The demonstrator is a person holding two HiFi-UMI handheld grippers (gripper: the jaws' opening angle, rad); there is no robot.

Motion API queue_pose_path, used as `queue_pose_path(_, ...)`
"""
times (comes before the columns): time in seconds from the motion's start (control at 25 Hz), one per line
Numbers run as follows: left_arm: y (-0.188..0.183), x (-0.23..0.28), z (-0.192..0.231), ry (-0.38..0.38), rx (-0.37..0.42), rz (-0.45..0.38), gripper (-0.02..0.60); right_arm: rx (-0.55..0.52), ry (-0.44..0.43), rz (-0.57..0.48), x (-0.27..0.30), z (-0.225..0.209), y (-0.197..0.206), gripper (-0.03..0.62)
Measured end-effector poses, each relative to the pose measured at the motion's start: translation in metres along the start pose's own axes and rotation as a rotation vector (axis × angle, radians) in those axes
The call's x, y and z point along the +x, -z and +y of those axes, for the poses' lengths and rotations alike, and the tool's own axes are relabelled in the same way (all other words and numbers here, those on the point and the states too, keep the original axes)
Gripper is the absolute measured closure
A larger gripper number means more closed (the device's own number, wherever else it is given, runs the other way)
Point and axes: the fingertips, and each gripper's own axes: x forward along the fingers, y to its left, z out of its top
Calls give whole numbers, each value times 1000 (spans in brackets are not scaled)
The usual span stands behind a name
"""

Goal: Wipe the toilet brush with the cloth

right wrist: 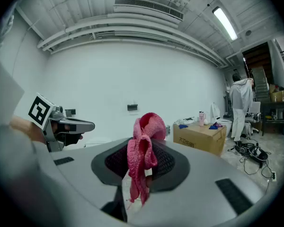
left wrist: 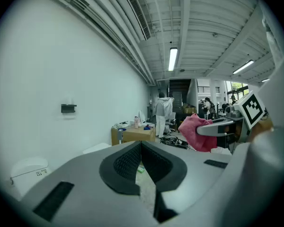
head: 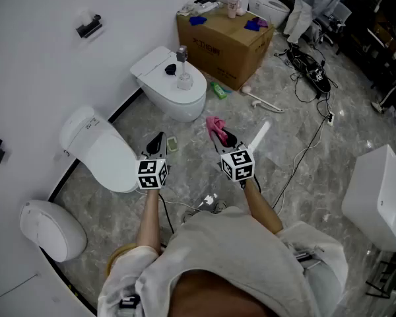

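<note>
A pink cloth (head: 214,124) hangs bunched from my right gripper (head: 220,135), which is shut on it; in the right gripper view the cloth (right wrist: 143,148) fills the gap between the jaws. My left gripper (head: 158,141) is shut and empty, its jaws meeting at the tips (left wrist: 141,149). Both grippers are held side by side, low over the floor. An upright brush with a grey handle (head: 183,66) stands in a holder on the lid of a white toilet (head: 171,91) beyond them. A white stick-like handle (head: 260,135) lies on the floor just right of my right gripper.
A cardboard box (head: 224,38) with small items on top stands behind the toilet. Two more white toilets (head: 102,152) (head: 49,228) line the left wall. Cables (head: 310,71) trail across the marble floor, and a white cabinet (head: 383,197) stands at right. A person (right wrist: 239,105) stands far back.
</note>
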Motion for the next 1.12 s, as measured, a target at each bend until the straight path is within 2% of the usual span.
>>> queue_pose_path(0.4,-1,7,-8,-15,12,11,561,-5,-32,20,-1,-7,5,490)
queue_pose_path(0.64,1,16,-20,-29,17,25,561,28,-67,9,-4,-20,8,490)
queue_pose_path(1.12,7,37,-50,-95,3,51,561,-5,-162,44,-1,-54,15,490)
